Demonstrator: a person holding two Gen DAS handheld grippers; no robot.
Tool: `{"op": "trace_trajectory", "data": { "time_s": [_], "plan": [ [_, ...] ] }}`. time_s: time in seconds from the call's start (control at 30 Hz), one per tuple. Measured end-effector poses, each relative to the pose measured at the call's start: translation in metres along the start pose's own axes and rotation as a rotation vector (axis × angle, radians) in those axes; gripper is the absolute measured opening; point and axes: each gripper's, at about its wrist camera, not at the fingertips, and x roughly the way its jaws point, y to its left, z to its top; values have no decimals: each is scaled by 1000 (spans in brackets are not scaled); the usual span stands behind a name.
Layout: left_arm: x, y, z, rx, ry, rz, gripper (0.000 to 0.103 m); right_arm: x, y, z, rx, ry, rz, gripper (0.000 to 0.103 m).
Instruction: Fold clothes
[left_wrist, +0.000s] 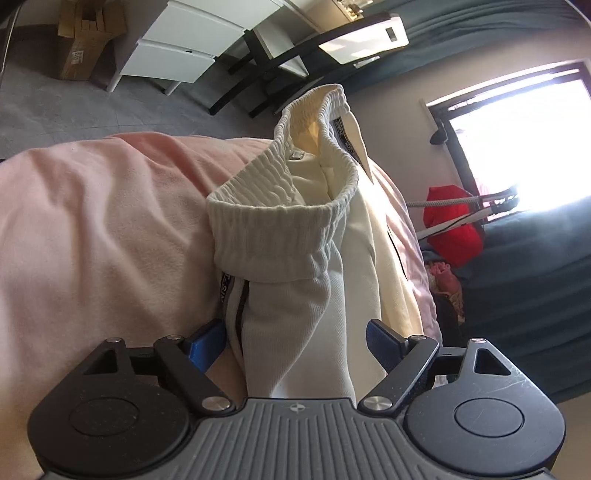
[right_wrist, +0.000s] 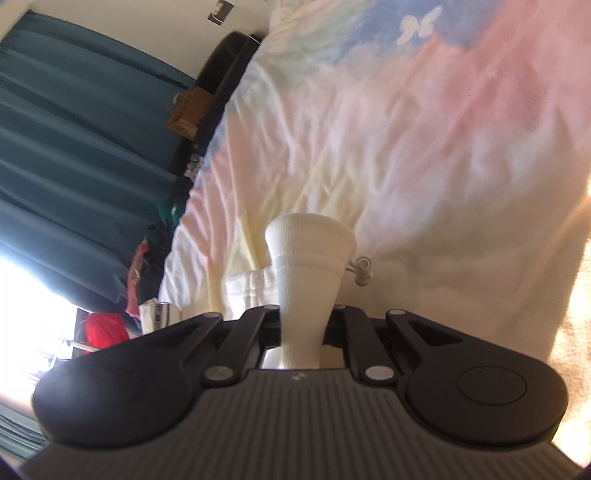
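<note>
Nearest in the left wrist view, the left gripper stands spread wide, its blue pads well apart with the white trousers running up between them; the cloth brushes the left pad but neither pad squeezes it. Beyond the jaws the trousers' ribbed elastic waistband gapes open and stands up off the pink bedspread, with a dark printed side stripe showing just under the band. Farther off are a white drawer unit, a cardboard box, black frame legs, a red bundle and a bright window.

In the right wrist view, the right gripper is pressed together on a bunched fold of the same white trousers, the ribbed cloth fanning out just past the jaws. A drawstring toggle lies just right of it. Beyond spreads a pastel bedspread with a white butterfly print; teal curtains hang at far left.
</note>
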Motion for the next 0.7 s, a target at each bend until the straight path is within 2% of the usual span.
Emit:
{"op": "trace_trajectory", "data": {
  "time_s": [0.07,0.13,0.17,0.2,0.23,0.27,0.4,0.5,0.6,0.7],
  "plan": [
    [6,0,-1,-17,-35,15,75,-2,1,0,-8,-10,22,8],
    [8,1,-2,-18,-65,35,46,-5,3,-2,-33,-26,34,8],
    [6,2,-4,-12,-78,46,41,-7,5,-3,-53,-36,34,8],
    [3,2,-4,-7,-86,51,19,-9,7,-4,-78,-46,24,8],
    [-9,4,-4,-9,-115,52,12,-11,9,-6,-103,-57,15,8],
    [-20,7,-4,-12,-144,51,12,-13,11,-7,-126,-66,5,8],
    [-84,9,6,3,-304,-46,11,-27,9,-11,-134,-88,-34,8],
    [-108,20,6,-66,-310,-96,11,-41,13,-15,-186,-125,-103,8],
    [-123,33,4,-100,-296,-18,11,-53,15,-19,-202,-158,-175,8],
    [-120,35,10,-29,-259,103,12,-55,6,-17,-176,-124,-235,8]
  ]
}}
